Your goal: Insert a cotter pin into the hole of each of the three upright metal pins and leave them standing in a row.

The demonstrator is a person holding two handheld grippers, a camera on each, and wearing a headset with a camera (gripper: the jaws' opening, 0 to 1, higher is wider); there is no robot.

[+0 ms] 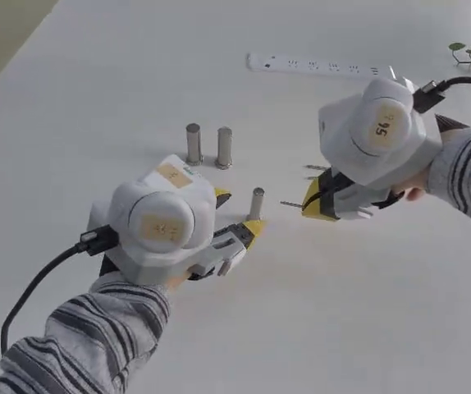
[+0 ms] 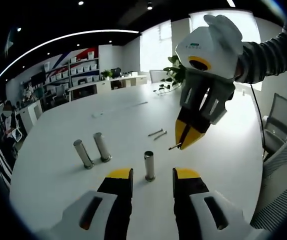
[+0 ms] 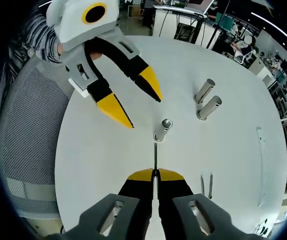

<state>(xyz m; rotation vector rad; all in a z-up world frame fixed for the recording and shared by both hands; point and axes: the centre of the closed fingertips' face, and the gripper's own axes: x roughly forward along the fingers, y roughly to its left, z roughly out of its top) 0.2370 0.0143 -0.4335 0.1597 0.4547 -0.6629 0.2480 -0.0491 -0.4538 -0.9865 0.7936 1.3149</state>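
The matte white table (image 1: 342,312) carries a long white power strip (image 1: 317,66) near the head view's far edge. The left gripper (image 1: 240,213), white-shelled with yellow-tipped black jaws, is spread wide. Its own view sets the nearest upright steel pin (image 2: 149,165) between the tips, touching neither. The right gripper (image 3: 155,175) is clamped on a thin cotter pin (image 3: 155,157); its own view shows this levelled at that smooth cylinder, just short of it. Two more upright pins (image 1: 194,144) stand together behind. Two spare cotter pins (image 3: 202,185) lie flat, well apart.
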